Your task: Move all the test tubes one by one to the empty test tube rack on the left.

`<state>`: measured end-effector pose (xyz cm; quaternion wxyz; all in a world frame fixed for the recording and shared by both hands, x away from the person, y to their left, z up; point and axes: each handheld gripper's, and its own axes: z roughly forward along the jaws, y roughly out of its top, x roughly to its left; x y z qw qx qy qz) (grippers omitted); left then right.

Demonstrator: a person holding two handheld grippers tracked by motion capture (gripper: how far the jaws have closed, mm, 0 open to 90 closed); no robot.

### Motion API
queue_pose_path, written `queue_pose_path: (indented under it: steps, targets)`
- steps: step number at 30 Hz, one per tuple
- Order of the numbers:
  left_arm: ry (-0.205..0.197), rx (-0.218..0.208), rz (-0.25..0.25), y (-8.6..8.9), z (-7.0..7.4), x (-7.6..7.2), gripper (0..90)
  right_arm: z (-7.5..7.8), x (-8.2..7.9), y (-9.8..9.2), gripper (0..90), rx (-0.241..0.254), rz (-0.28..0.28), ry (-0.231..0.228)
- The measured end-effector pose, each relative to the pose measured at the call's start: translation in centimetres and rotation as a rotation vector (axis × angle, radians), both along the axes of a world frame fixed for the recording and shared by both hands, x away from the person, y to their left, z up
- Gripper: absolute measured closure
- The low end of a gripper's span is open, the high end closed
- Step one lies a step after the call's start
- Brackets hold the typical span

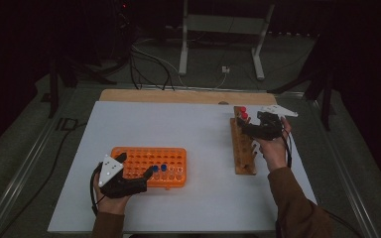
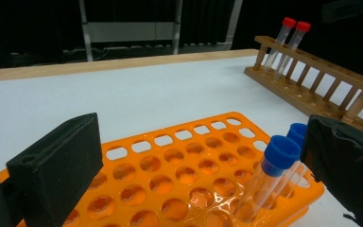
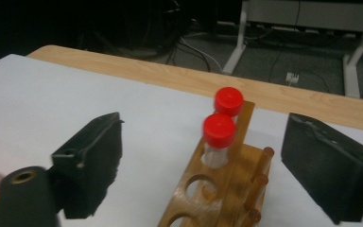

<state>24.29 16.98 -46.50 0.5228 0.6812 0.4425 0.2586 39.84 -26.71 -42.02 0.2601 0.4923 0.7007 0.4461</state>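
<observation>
With the right gripper fingers released around the nearer red-capped tube, which stands in the wooden rack near the worktop's far right corner, centre them below the cap before clenching, while the left gripper, fingers released, steadies the orange rack.

Left gripper low, jaws wide apart, right gripper extended — jaws parted

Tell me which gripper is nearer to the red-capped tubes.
Right. The right gripper sits at the wooden rack's far end, beside the red-capped tubes. The left gripper is across the table at the orange rack.
</observation>
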Motion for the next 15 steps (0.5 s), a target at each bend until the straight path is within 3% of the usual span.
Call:
queue_pose_path:
  steps: [5, 15]
  targets:
    - [-0.003, -0.006, 0.005, 0.1, 0.0, 0.0, 0.7, -0.9, 1.5, -0.1, 30.8, 0.031, -0.003, 0.040]
    - [-0.005, -0.007, 0.002, 0.0, 0.0, -0.1, 0.7, -2.9, 2.9, 0.4, 57.1, -0.038, -0.061, 0.083]
